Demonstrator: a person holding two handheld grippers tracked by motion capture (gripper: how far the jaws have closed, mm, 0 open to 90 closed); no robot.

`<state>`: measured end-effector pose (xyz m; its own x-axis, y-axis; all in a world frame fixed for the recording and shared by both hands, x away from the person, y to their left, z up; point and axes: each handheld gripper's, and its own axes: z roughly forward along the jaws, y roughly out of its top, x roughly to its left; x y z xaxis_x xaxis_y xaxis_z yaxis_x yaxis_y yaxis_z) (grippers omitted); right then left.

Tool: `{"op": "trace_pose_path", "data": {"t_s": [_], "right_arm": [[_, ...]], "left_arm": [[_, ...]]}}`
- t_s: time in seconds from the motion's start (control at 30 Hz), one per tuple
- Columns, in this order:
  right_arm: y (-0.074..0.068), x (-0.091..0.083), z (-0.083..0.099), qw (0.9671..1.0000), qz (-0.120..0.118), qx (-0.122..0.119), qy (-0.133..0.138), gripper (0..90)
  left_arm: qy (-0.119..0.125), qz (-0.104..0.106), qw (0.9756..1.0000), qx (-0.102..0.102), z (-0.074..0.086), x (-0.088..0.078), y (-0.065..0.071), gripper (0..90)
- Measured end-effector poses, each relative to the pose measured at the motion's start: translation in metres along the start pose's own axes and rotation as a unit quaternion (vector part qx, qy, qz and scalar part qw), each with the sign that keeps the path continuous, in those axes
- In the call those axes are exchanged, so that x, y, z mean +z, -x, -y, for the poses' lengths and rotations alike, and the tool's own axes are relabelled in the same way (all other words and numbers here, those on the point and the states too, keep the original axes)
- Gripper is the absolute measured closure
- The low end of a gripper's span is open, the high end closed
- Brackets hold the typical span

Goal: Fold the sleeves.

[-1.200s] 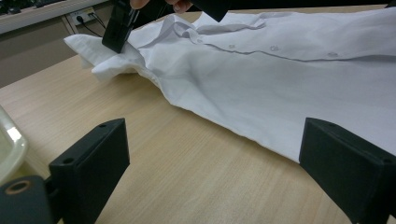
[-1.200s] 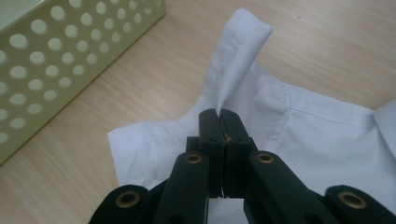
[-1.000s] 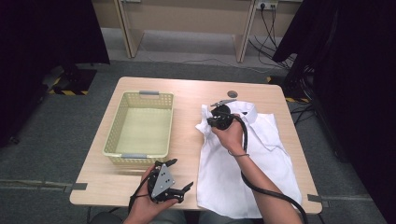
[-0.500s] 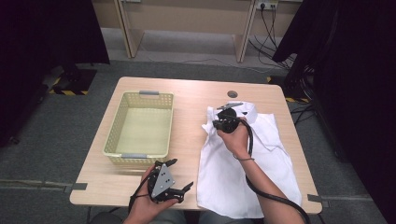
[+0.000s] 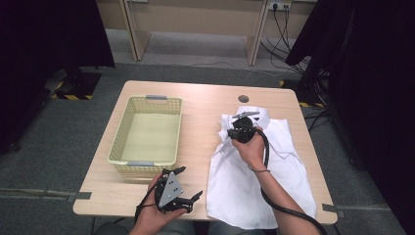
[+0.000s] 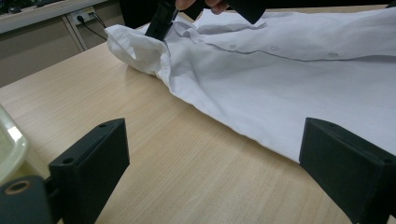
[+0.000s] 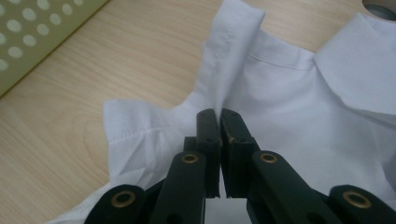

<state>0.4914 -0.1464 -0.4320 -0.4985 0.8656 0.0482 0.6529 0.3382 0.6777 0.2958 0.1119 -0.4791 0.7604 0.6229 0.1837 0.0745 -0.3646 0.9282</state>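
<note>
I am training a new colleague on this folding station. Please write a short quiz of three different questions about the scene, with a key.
1. True or false: the right gripper is shut on a fold of the white shirt.
2. The left gripper is: A) shut on the shirt, B) open above the table, C) inside the basket.
3. On which side of the shirt does the basket stand in the high view?

Key: 1 true; 2 B; 3 to its left.

left tool: jaws wide apart over table | white shirt ahead | right tool pinching shirt's edge
</note>
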Motion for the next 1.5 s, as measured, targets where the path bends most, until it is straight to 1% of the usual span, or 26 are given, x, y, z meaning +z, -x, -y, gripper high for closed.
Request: {"op": "trace_pose_path", "data": {"t_s": [0.5,0.7,0.73,0.83,0.87,0.9,0.93,1.07,1.1,1.13,1.2,1.27,1.37,1.43,1.47,1.5], "right_arm": [[0.008,0.000,0.010,0.9998,0.013,0.010,-0.014,84.5],[0.012,-0.001,0.013,0.9996,0.020,0.014,-0.016,81.4],[0.014,-0.003,0.014,0.9995,0.024,0.014,-0.018,80.3],[0.016,-0.006,0.014,0.9994,0.027,0.016,-0.017,78.4],[0.020,-0.011,0.013,0.9991,0.033,0.022,-0.015,77.0],[0.020,-0.011,0.013,0.9991,0.033,0.022,-0.015,77.0],[0.024,-0.018,0.012,0.9988,0.043,0.022,-0.011,76.3],[0.033,-0.035,0.008,0.9979,0.059,0.028,0.001,74.7],[0.033,-0.035,0.008,0.9979,0.059,0.028,0.001,74.7],[0.036,-0.043,0.004,0.9978,0.062,0.022,0.009,73.4],[0.035,-0.047,0.001,0.9982,0.057,0.013,0.011,71.5],[0.032,-0.047,0.001,0.9989,0.047,0.004,0.005,69.0],[0.026,-0.039,0.006,0.9995,0.031,-0.006,-0.011,67.3],[0.025,-0.036,0.009,0.9995,0.027,-0.008,-0.015,66.6],[0.022,-0.029,0.014,0.9995,0.019,-0.010,-0.024,65.0],[0.022,-0.029,0.014,0.9995,0.019,-0.010,-0.024,65.0]], "left_arm": [[0.000,0.000,1.0000,0.000,0.000,0.000,0.000,8.0],[0.000,0.000,1.0000,0.000,0.000,0.000,0.000,8.0],[0.000,0.001,1.0000,0.000,0.000,0.000,0.000,8.0],[0.000,0.001,1.0000,0.000,0.000,0.000,0.000,8.0],[0.000,0.001,1.0000,0.000,0.000,0.000,0.000,8.0],[0.000,0.001,1.0000,0.000,0.000,0.000,0.000,8.0],[0.000,0.001,1.0000,0.000,0.000,0.000,0.001,8.0],[-0.001,0.001,1.0000,0.002,0.000,0.000,0.001,8.0],[-0.001,0.001,1.0000,0.002,0.000,0.000,0.001,8.0],[-0.001,0.000,1.0000,0.001,0.000,0.000,0.001,8.0],[-0.001,0.000,1.0000,0.001,0.000,0.000,0.001,8.0],[-0.001,0.000,1.0000,0.001,0.000,0.000,0.001,8.0],[-0.001,0.000,1.0000,0.000,0.000,0.000,0.001,8.0],[-0.001,0.000,1.0000,0.002,0.000,0.000,0.000,8.0],[-0.001,0.001,1.0000,0.000,0.000,0.000,0.000,8.0],[-0.001,0.001,1.0000,0.000,0.000,0.000,0.000,8.0]]}}
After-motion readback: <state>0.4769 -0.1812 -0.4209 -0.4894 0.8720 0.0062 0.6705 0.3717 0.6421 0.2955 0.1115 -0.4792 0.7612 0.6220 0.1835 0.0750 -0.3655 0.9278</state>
